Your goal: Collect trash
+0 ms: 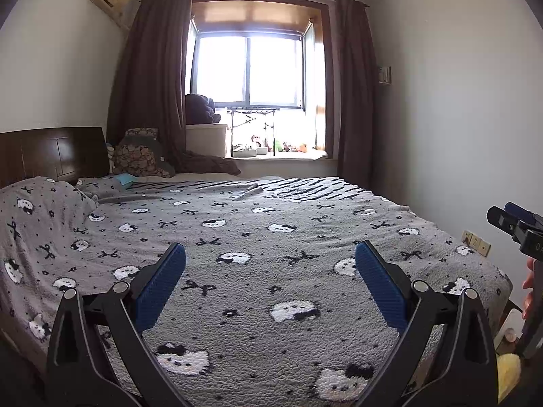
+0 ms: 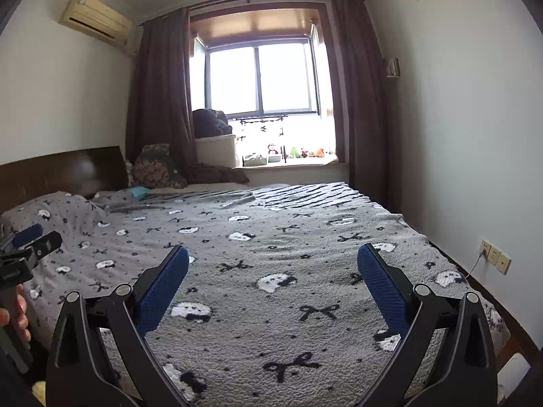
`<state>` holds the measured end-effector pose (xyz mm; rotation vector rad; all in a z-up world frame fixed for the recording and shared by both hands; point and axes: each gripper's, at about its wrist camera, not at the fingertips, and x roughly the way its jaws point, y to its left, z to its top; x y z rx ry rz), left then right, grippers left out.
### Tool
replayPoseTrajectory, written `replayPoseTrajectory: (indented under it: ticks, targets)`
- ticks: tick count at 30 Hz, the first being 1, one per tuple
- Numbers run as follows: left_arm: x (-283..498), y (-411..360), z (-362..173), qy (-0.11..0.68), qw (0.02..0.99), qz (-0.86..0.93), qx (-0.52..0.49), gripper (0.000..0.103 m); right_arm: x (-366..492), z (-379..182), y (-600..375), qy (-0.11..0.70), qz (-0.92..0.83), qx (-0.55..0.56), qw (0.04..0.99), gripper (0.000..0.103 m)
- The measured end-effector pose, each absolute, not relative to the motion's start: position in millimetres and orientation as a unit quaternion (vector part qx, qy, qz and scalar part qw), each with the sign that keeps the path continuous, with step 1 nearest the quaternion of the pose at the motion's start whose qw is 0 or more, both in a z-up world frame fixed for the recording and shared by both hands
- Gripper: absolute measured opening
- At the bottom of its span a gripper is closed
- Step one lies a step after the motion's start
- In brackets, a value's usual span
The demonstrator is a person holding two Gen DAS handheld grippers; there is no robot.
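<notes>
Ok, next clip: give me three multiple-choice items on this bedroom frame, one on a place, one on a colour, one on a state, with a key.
1. Where is the air conditioner?
A. High on the wall left of the window
B. Under the window sill
C. On the right wall by the sockets

2. What colour are the pads on the gripper fingers?
A. Red
B. Blue
C. Yellow

3. What state are the left gripper and right gripper in?
A. Both shut on trash
B. One open, one shut
C. Both open and empty

Key:
1 A, it hangs near the ceiling beside the left curtain.
2 B, each wrist view shows blue ribbed pads.
3 C, in each view the fingers stand wide apart with only the blanket between them.
</notes>
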<state>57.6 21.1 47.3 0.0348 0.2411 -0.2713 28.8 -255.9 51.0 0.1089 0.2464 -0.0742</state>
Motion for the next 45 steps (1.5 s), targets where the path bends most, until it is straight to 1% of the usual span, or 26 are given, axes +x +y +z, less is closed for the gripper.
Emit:
replayPoseTrajectory:
  ticks: [45]
  targets:
    - [58.1,28.8,52.2,0.125,0.984,-0.122,0.021,0.095,29.4,58.8,-249.4,0.119,-0.027,0.054,0.991,0.1]
